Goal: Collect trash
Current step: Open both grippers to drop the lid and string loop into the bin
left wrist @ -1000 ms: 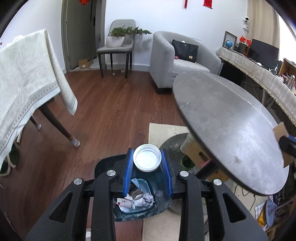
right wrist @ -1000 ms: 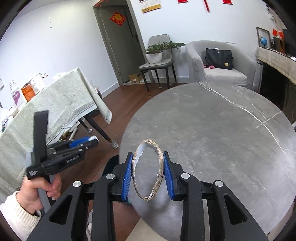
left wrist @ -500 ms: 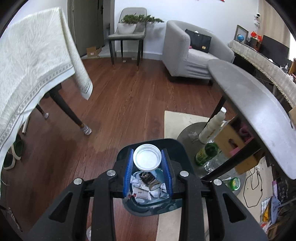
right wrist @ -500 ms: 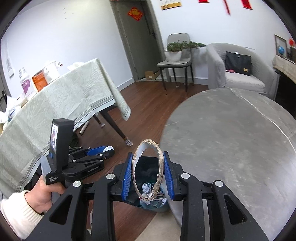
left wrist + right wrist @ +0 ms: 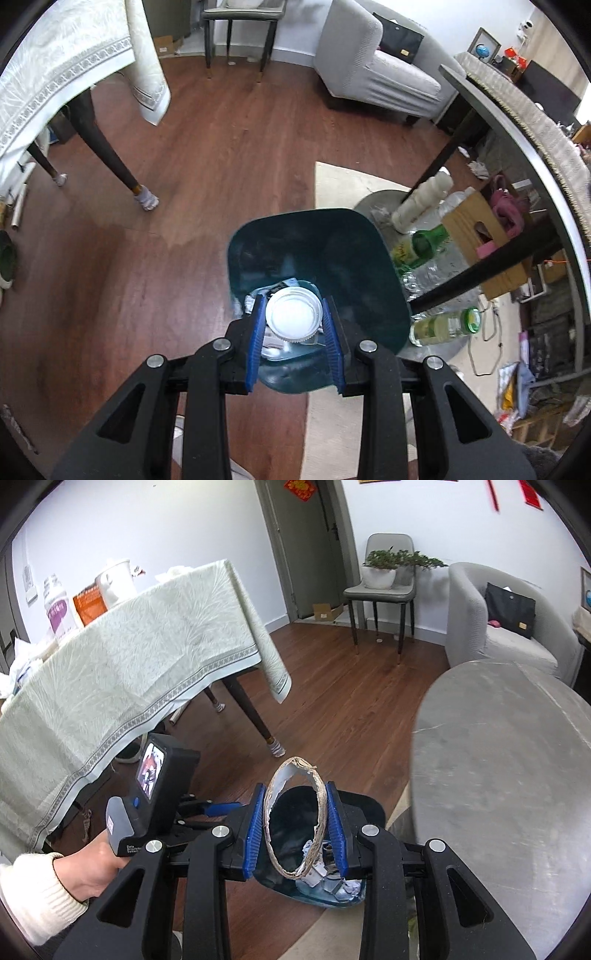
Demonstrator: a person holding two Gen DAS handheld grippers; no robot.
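Both grippers now hang over the dark teal plastic bin (image 5: 354,258) — left gripper (image 5: 294,325) clamps a white round lid (image 5: 293,314), right gripper (image 5: 295,827) pinches a squashed cardboard ring (image 5: 320,812).

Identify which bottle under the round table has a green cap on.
The clear bottle of yellowish liquid lying nearest the teal trash bin; its green cap faces right. The green glass bottle and white bottle show none.

Both claws clamped — left claw (image 5: 294,322) angled downward, right claw (image 5: 295,821) level.
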